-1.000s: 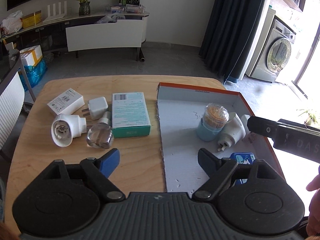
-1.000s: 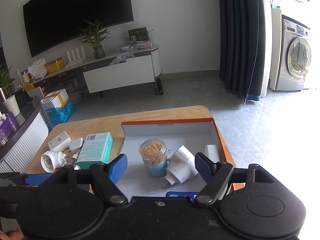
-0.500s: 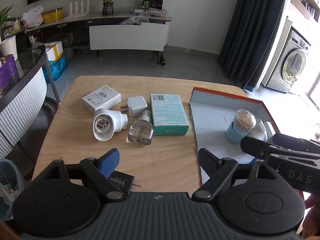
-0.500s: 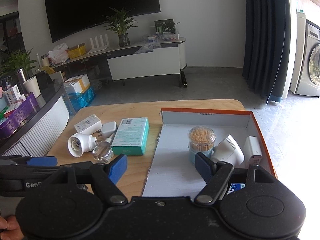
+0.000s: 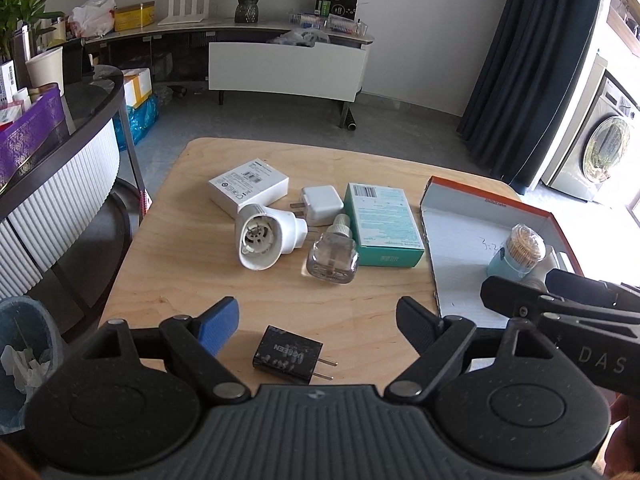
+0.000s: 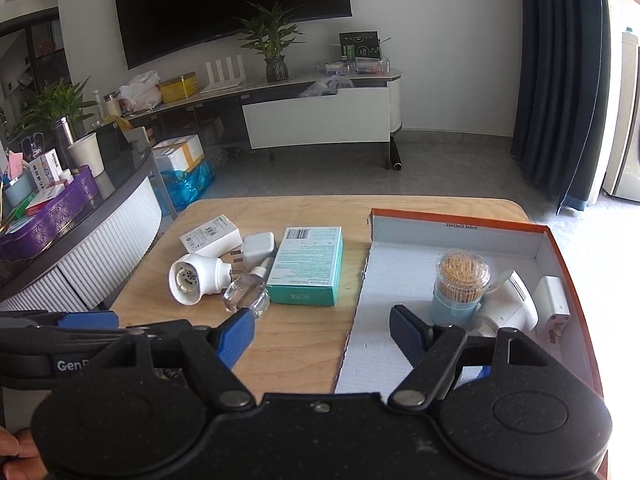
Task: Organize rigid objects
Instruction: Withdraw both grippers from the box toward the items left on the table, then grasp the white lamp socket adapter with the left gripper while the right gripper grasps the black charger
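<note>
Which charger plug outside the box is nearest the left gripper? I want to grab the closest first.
The black plug, lying between the open left gripper's fingers. The white plug sits farther back beside the teal box.

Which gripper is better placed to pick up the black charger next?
Left. The black charger lies just ahead of the open left gripper, while the right gripper faces the tray.

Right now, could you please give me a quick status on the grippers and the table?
Left gripper and right gripper open, empty. Black charger loose on table between left fingers. Nothing in the way.
</note>
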### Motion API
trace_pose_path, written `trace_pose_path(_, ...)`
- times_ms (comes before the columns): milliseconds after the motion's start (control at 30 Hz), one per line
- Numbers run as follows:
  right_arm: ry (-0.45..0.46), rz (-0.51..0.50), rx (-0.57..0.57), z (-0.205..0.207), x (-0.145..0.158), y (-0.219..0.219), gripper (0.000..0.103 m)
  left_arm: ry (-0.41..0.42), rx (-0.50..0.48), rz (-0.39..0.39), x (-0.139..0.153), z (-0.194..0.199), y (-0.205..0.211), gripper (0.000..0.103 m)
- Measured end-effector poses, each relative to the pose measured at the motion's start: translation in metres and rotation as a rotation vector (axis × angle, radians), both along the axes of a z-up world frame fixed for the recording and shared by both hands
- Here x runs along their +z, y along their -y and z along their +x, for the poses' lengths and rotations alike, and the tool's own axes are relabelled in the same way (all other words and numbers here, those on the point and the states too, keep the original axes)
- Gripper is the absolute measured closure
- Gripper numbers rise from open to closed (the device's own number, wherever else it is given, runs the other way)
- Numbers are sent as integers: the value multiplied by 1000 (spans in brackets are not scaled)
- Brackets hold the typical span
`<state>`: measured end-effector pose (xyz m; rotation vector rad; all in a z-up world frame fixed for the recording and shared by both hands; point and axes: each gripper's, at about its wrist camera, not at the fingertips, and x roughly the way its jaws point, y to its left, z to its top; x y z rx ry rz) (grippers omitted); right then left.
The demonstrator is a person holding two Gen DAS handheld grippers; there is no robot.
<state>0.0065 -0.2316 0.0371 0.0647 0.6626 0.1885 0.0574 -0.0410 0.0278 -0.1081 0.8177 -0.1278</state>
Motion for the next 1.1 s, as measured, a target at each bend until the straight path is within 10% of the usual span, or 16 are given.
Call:
trace_pose_path(567, -18, 27, 35, -1, -11, -14, 15, -26, 62, 23, -29, 50, -41, 8)
trace_pose_path(1100, -71, 40, 54, 13, -34, -22, 15, 24, -75, 124, -67, 103, -33, 13)
